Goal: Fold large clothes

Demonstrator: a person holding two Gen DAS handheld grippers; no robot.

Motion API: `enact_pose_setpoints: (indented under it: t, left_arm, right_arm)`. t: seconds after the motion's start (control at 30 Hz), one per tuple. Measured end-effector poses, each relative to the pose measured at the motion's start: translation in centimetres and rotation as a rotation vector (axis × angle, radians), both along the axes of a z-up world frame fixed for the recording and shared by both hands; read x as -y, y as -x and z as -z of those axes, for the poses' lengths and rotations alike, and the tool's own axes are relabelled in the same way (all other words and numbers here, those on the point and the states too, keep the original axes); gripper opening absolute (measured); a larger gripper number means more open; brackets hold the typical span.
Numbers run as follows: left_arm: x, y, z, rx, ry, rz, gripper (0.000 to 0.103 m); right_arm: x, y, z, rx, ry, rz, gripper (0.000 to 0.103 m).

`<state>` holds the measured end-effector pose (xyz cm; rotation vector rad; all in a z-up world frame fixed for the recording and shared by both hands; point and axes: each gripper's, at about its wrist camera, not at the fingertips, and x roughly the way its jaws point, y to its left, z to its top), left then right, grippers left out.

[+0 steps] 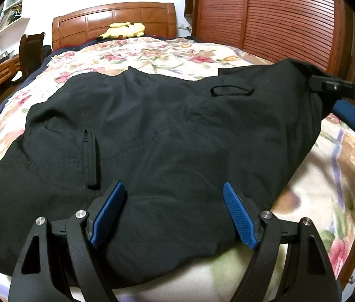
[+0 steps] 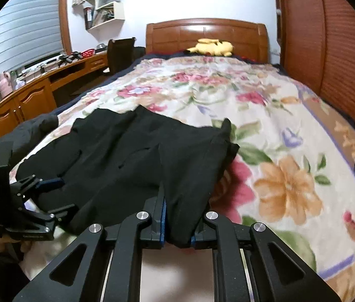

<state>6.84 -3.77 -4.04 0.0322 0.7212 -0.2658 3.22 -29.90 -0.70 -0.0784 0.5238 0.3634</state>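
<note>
**Across the bed: jacket fold only just getting going**

Across the floral bedspread [image 1: 167, 50] lies the big black jacket [image 1: 152, 130], spread mostly flat near the foot of the bed and taking up a good chunk of the width. Wooden headboard [image 1: 114, 22] at the far end with a yellow plush toy [image 1: 124, 30] parked against it, well away from the action.

Progress-wise I'd call this early. The garment is laid out, pocket side up, but no real fold is down yet as far as I can see. One side edge is lifted off the covers and the rest hasn't budged, so basically all the folding is left: bring that side over, do the other, then halve it.

Tools now. The right gripper [image 2: 176, 226] has its jaws pinched narrow on a bunched edge of the jacket, cloth clearly squeezed between the blue pads, and that edge hangs tented up above the bedspread. The left gripper [image 1: 175, 214] sits wide apart over the near hem, pads hovering with black fabric beneath them but nothing clamped. Looks to me like it needs its own grab before anything goes over neatly.
</note>
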Motion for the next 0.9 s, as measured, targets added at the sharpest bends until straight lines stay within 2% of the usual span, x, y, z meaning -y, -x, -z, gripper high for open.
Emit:
enact_pose_setpoints:
  t: [0.1,0.3,0.57,0.8,0.9]
  left_arm:
    - [-1.0,0.5,-0.6,0.01,0.026,0.001,0.081]
    - [-5.0,2.0,-1.4,0.036,0.015,-0.045,0.081]
    - [-10.3,4.8,-2.2,0.087,0.028,-0.066,0.081]
    - [-15.0,6.2,-2.2,0.1,0.013,-0.163,0.081]
    - [-17.1,6.2,-2.2,0.1,0.041,-0.201,0.081]
  right_arm:
    - [-0.5,0.3,-0.8,0.018,0.0,-0.02,0.012]
    - [-2.5,1.1,-2.0,0.061,0.004,-0.089,0.012]
    - [-8.0,1.6,-2.4,0.109,0.042,-0.222,0.01]
    - [-13.1,0.1,-2.5,0.117,0.059,-0.33,0.009]
    - [-15.2,-0.9,-2.2,0.122,0.089,-0.375,0.007]
